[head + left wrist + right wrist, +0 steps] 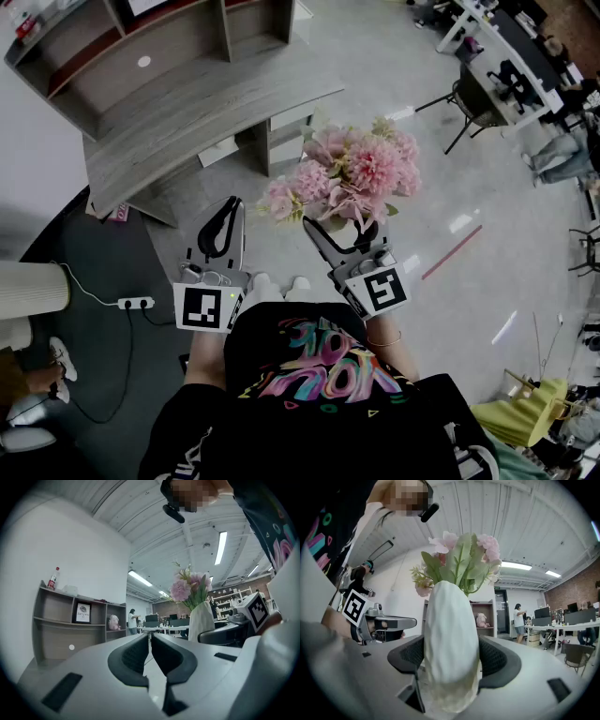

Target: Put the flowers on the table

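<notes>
– Nearest the person's body, what did the two grippers have?
– The left gripper (150, 639) had nothing. Its jaws lay together, level, beside the load. The right gripper (451, 656) was clamped on the belly of a white vase (451, 630), one pad on each side, and the vase stood upright.
– And the flowers themselves?
– The pink flowers (361, 169) stood in that vase, up in the air over the floor (450, 187), resting on nothing.
– So which step was it?
– The carry, I judged: pickup done, setting down not yet begun. The grey desk (197, 112) lay farther off, ahead and to the left in the head view, well apart from the vase, with a shelf unit (141, 47) at its back.
– What did the next move call for?
– Bringing the vase over the desk's open front part, keeping it upright, and lowering it until the base sat flat. Only then should the jaws part. A narrow vase with a heavy top might tip if let go early.
</notes>
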Demonstrator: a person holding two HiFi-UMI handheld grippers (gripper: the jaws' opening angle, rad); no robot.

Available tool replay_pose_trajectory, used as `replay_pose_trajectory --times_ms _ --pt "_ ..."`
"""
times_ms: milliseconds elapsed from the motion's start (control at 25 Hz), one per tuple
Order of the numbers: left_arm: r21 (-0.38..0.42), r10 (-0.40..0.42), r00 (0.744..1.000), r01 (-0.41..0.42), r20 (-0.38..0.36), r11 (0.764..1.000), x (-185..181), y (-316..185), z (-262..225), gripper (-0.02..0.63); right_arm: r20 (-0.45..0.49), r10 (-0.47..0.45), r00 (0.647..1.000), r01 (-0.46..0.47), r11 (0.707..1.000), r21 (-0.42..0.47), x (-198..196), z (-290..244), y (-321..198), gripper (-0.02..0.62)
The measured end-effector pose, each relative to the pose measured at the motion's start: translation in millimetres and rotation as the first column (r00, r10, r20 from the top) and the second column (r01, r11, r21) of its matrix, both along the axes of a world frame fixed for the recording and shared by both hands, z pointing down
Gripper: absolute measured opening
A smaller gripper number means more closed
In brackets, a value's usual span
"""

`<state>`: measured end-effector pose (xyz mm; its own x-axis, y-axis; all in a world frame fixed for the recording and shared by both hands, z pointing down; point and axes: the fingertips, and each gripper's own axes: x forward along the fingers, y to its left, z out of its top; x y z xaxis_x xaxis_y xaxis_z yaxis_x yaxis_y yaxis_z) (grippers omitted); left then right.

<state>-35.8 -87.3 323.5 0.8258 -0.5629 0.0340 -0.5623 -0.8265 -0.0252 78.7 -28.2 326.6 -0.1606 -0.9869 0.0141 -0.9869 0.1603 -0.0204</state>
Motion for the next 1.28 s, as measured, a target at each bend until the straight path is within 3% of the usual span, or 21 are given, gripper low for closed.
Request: replay_pose_trajectory --times_ms 440,720,1120,1280 --pt "0.010 0.007 1.000 -0.007 -0.001 1.000 -1 -3 8 0.037 0.006 0.020 1.000 -0.020 1.000 0.006 3 9 -3 0.365" --pt "0.016 -0.029 1.000 0.029 -0.001 0.999 2 0 11 0.037 -0.029 -0.037 0.999 0.036 0.999 -0.018 4 21 -2 0.365" --pt "0.016 -0.102 0.995 0.102 -0.008 0.995 3 12 15 0.037 -0.015 -0.116 0.993 0.116 0.993 0.019 4 15 -9 0.365" --pt "-0.005 -0.139 0.989 0.139 -0.052 0.990 -2 16 -9 0.037 0.005 -0.128 0.992 0.128 0.991 0.042 -2 -3 -9 0.365"
